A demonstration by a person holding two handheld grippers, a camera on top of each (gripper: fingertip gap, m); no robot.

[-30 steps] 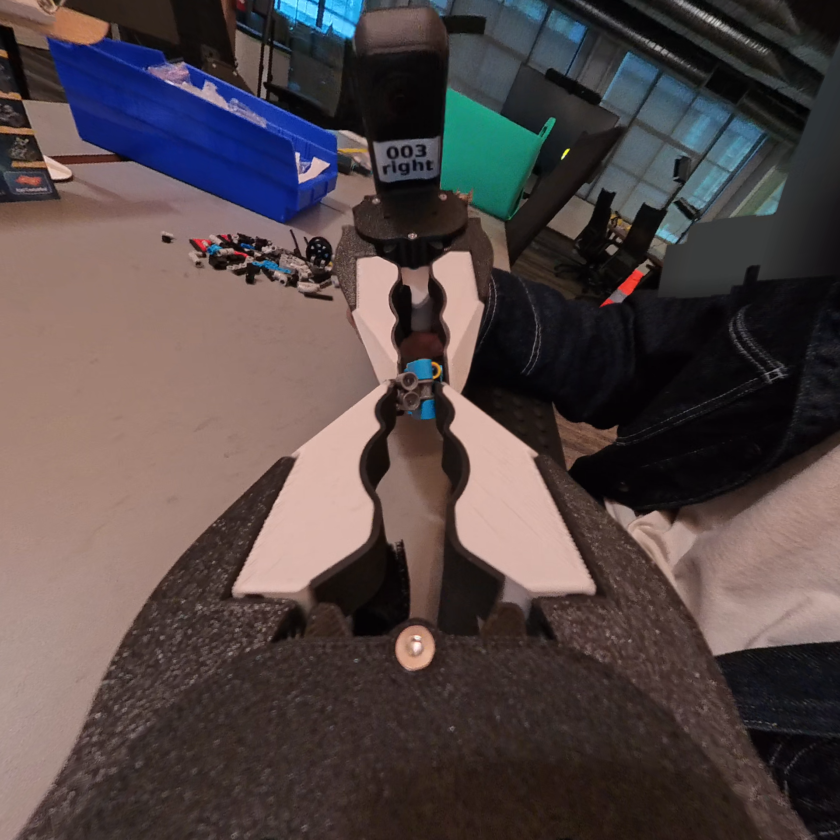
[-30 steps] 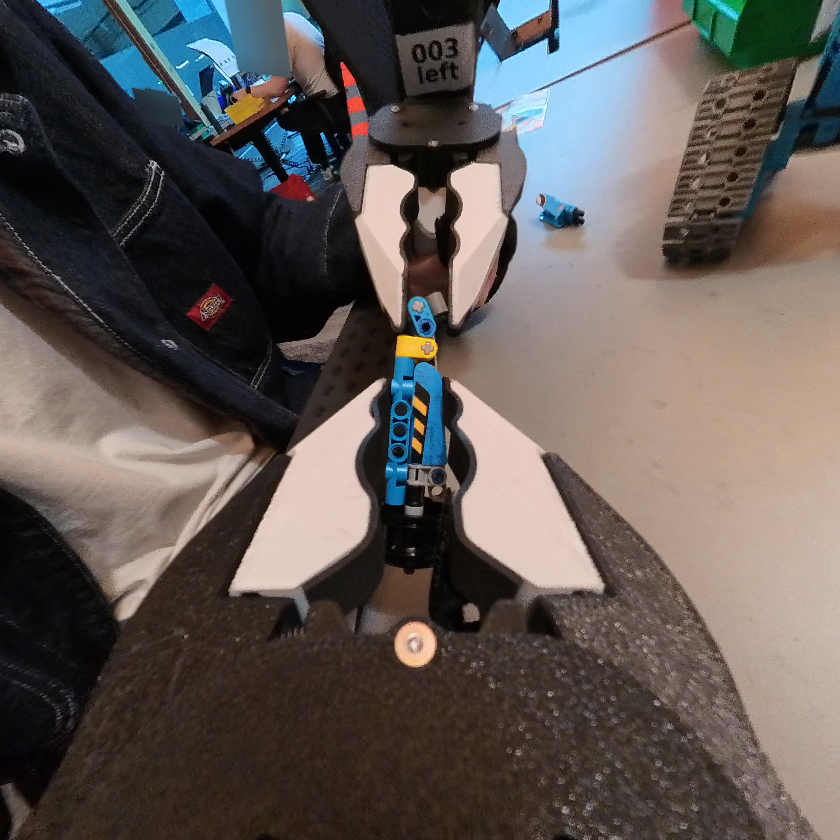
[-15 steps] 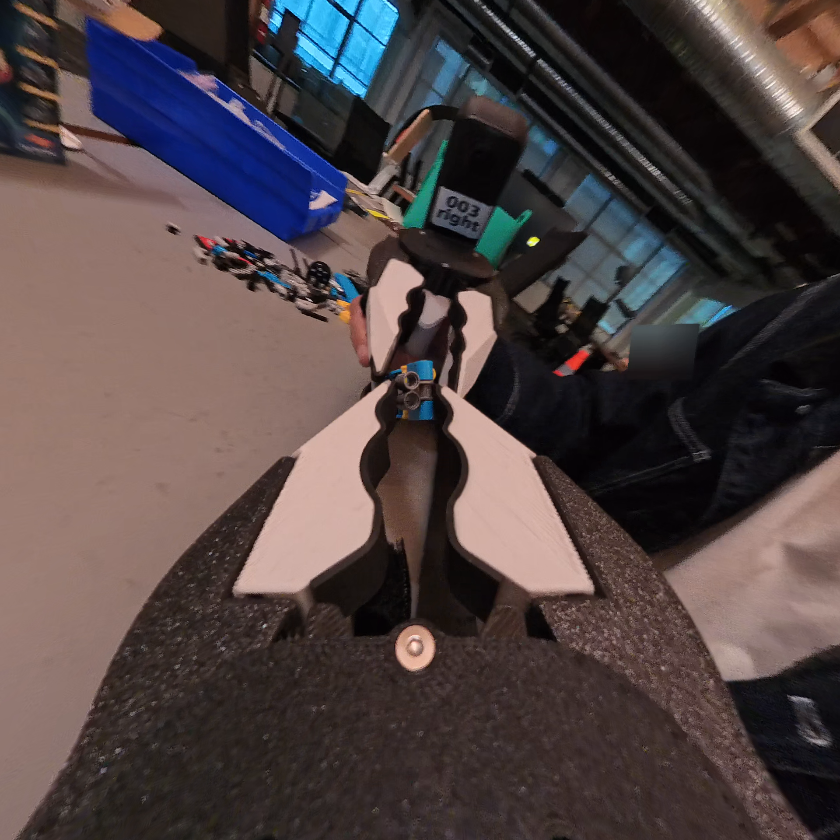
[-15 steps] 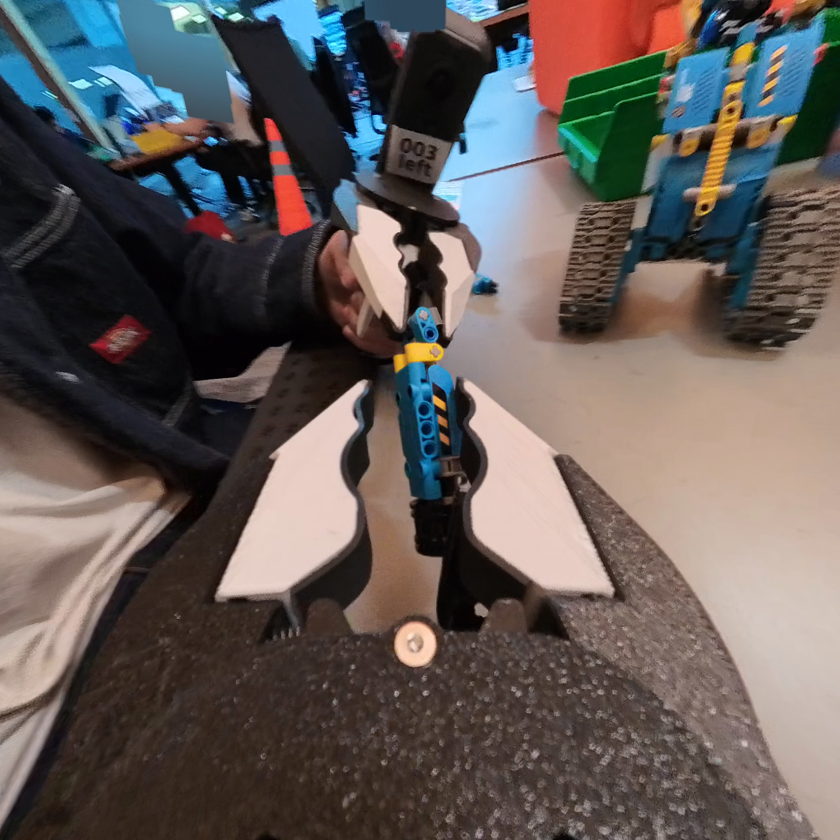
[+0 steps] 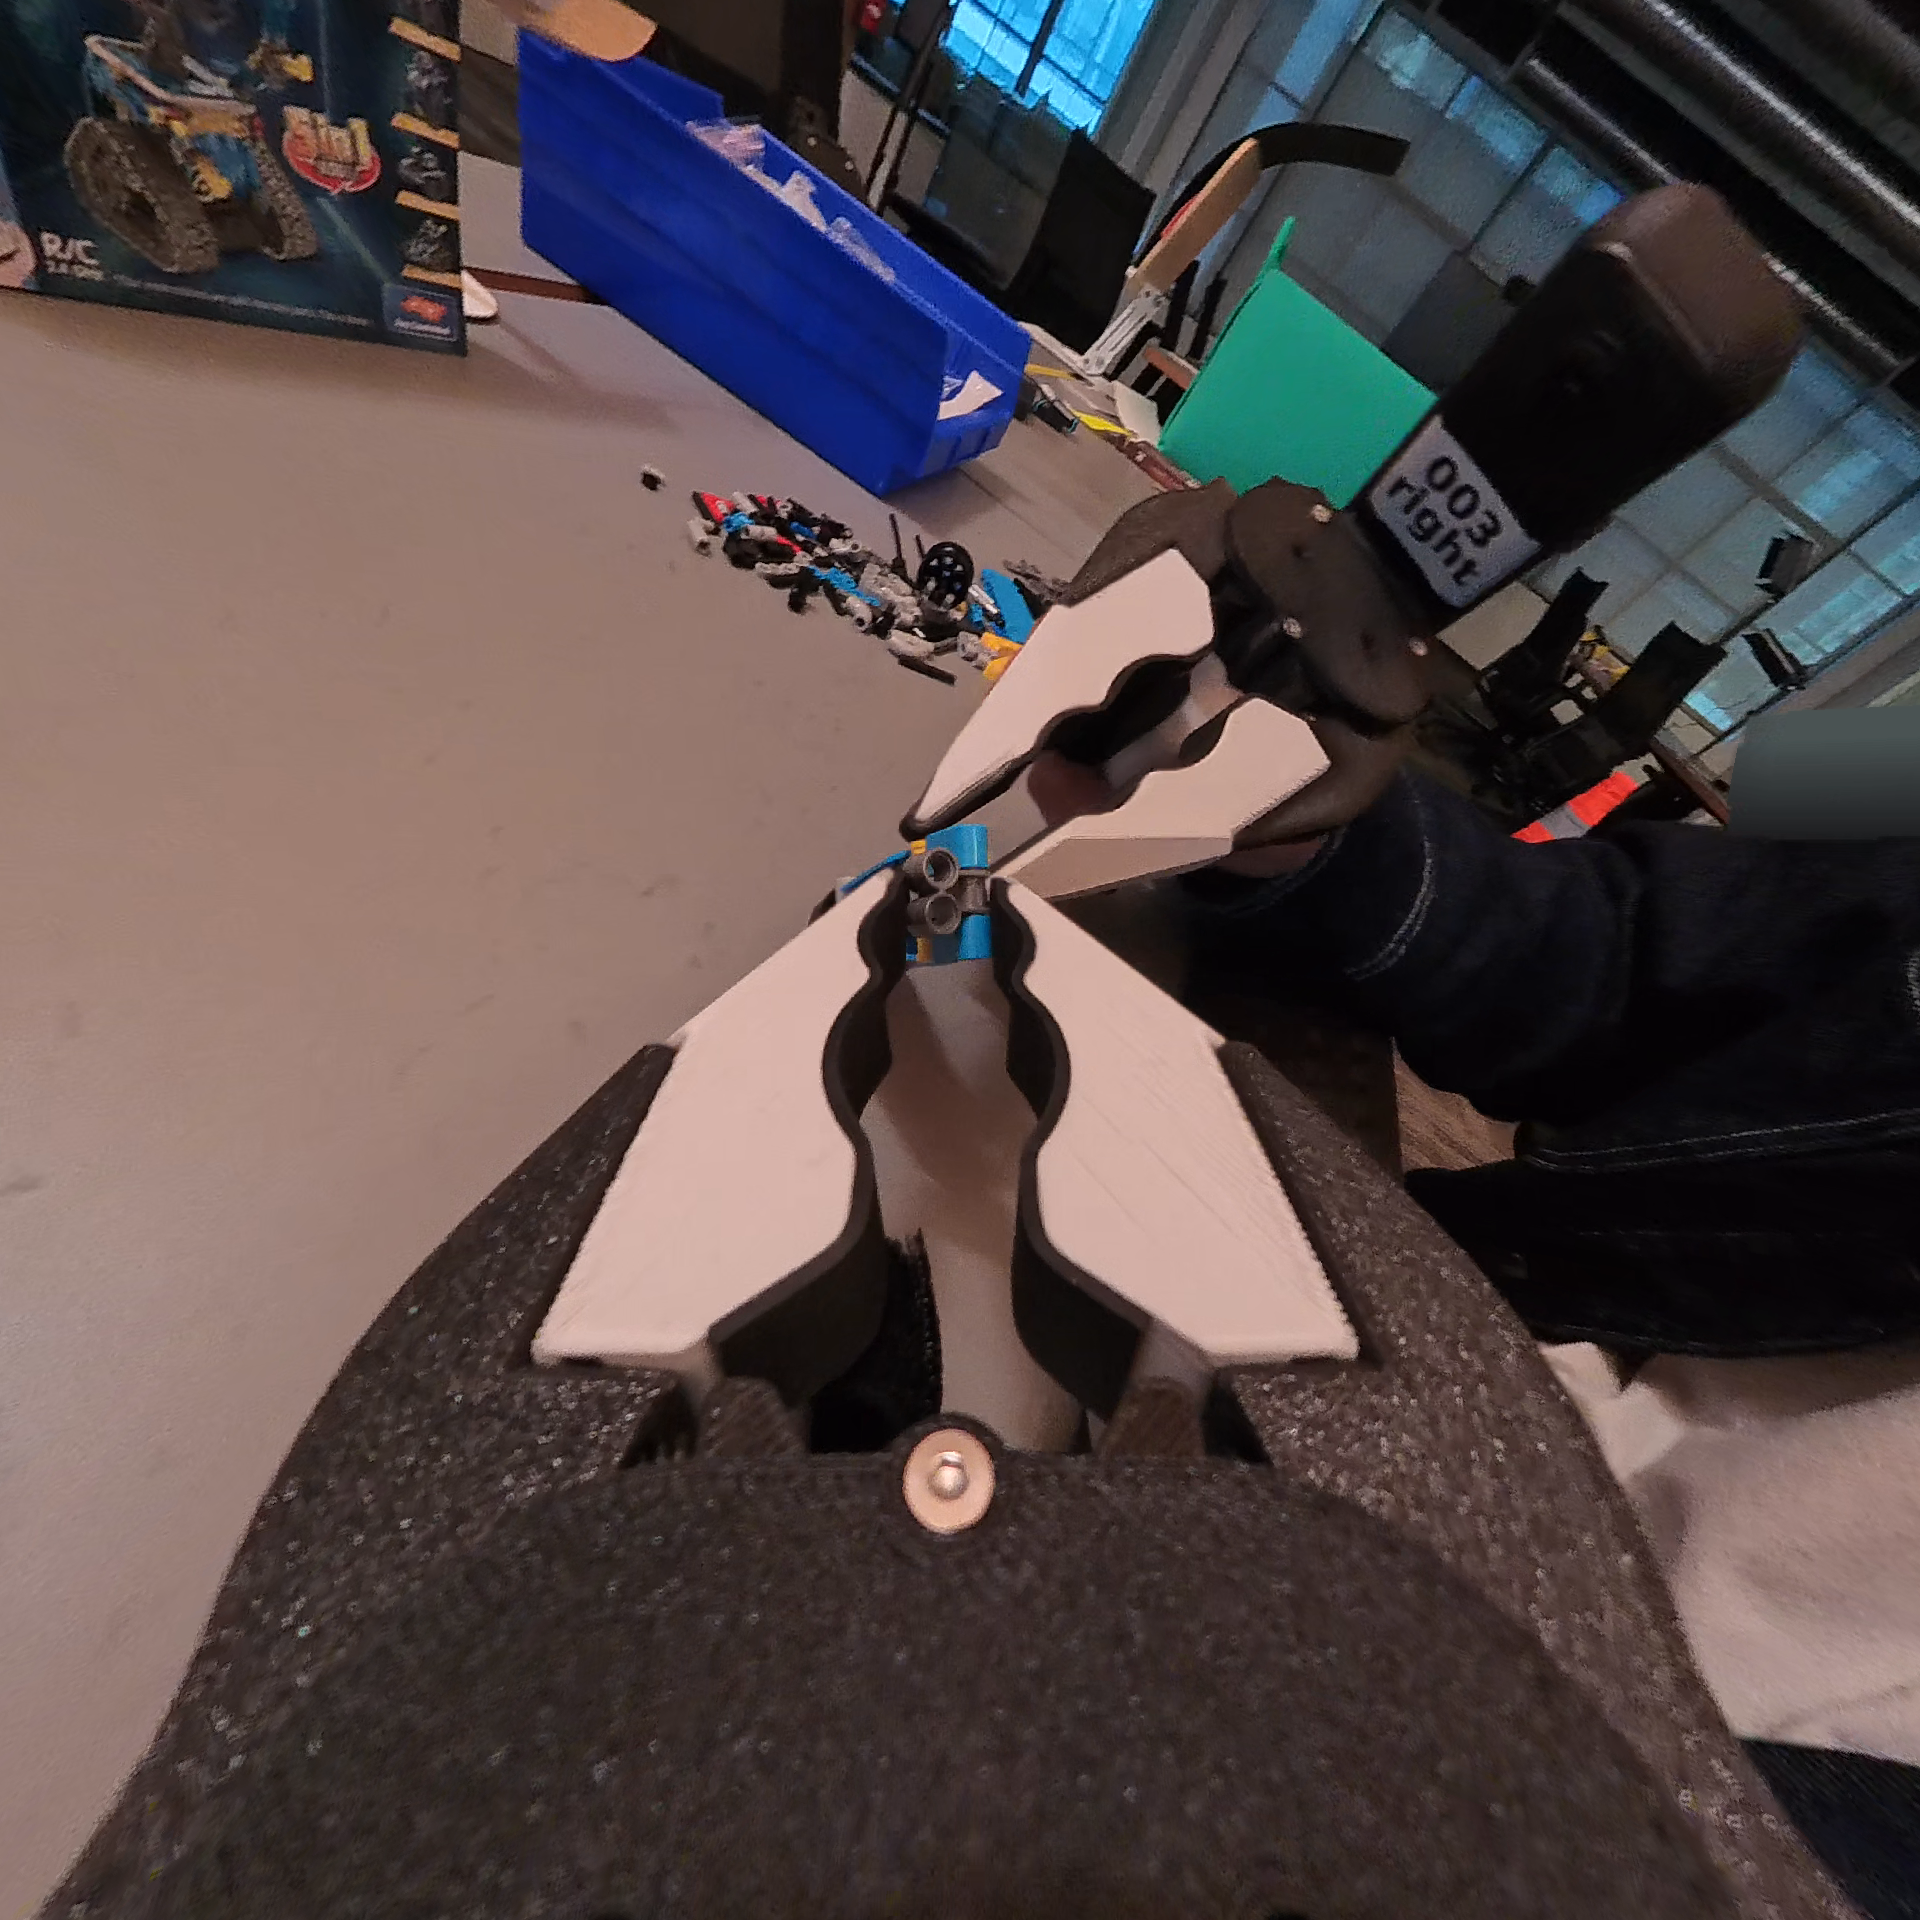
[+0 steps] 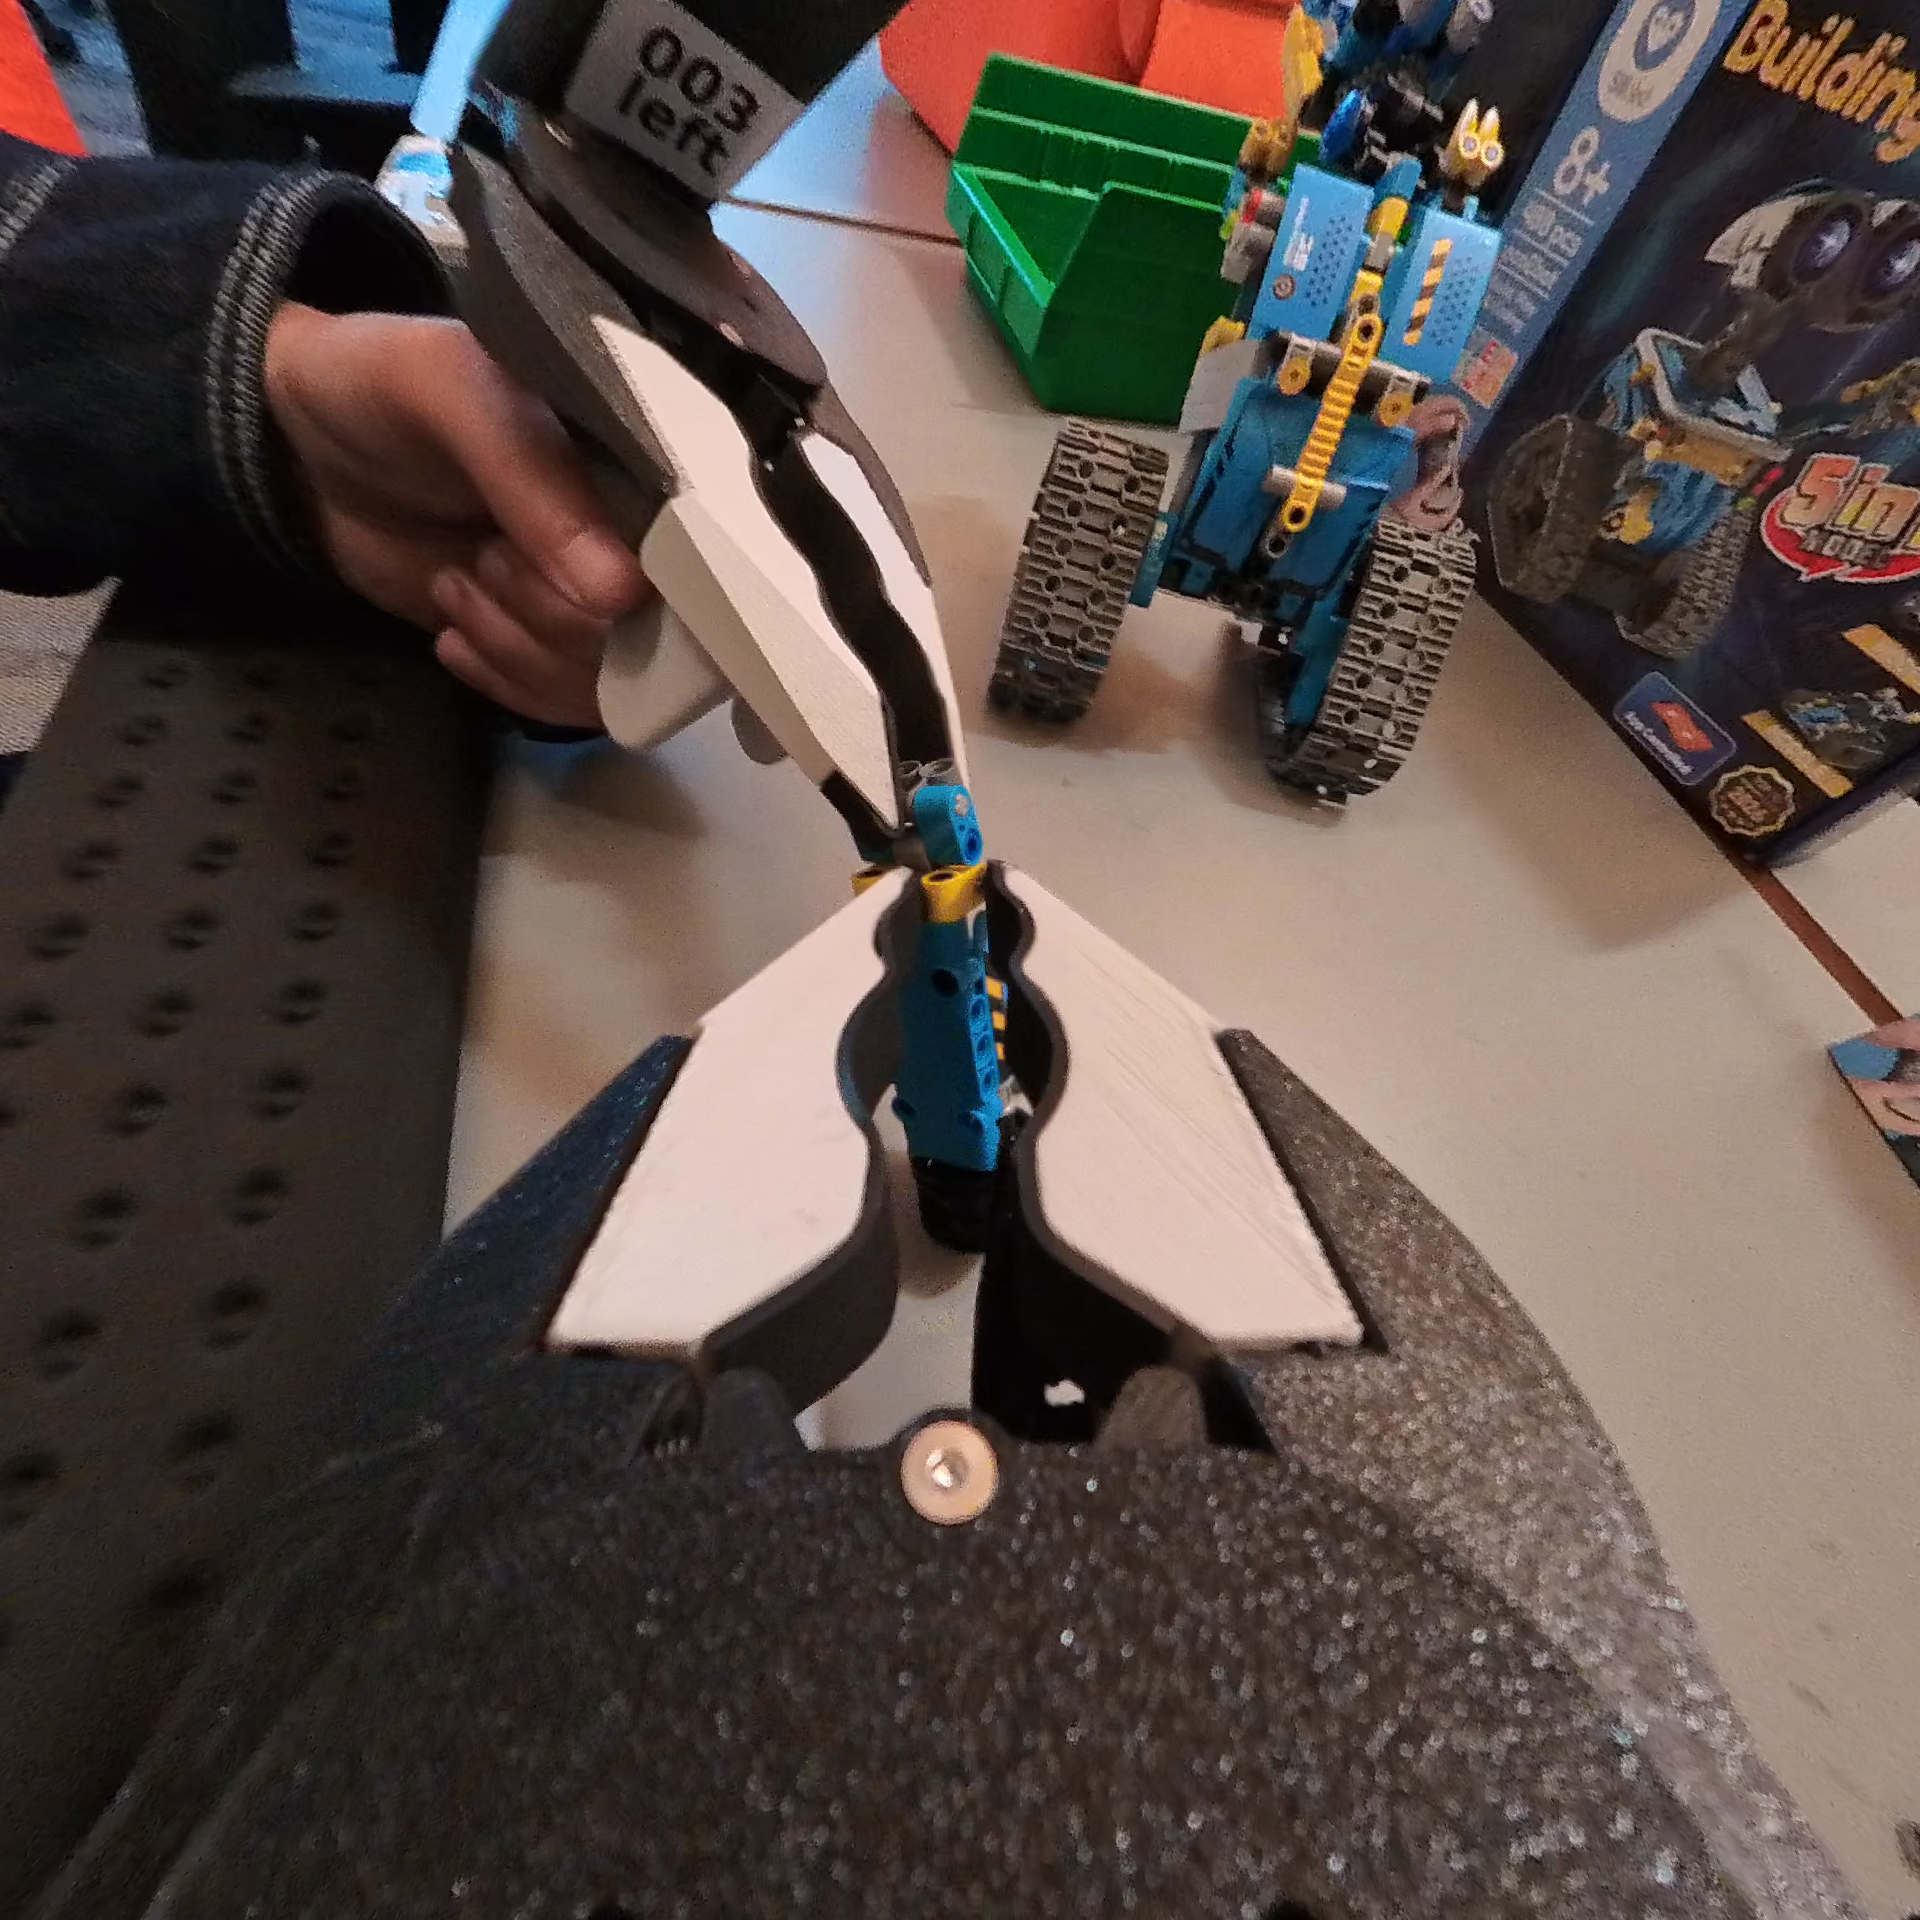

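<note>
Right gripper [image 6: 951, 883] is clamped on a blue-and-yellow building-block beam assembly [image 6: 951, 1023] lying along its jaws. Left gripper [image 5: 940, 894] pinches the assembly's grey-and-blue connector end [image 5: 945, 904]. Both are held above the grey table [image 5: 312, 831]. Loose small parts pile [image 5: 842, 571] lies at 12 o'clock, tracked blue toy vehicle [image 6: 1278, 520] at 1 o'clock.

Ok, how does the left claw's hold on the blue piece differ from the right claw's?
The left claw pinches only the end of the blue piece with its tips; the right claw has most of the piece's length between its fingers. The left claw meets the piece at a slant; the right claw lies in line with it. Both are shut on the same piece, tips nearly meeting.
</note>
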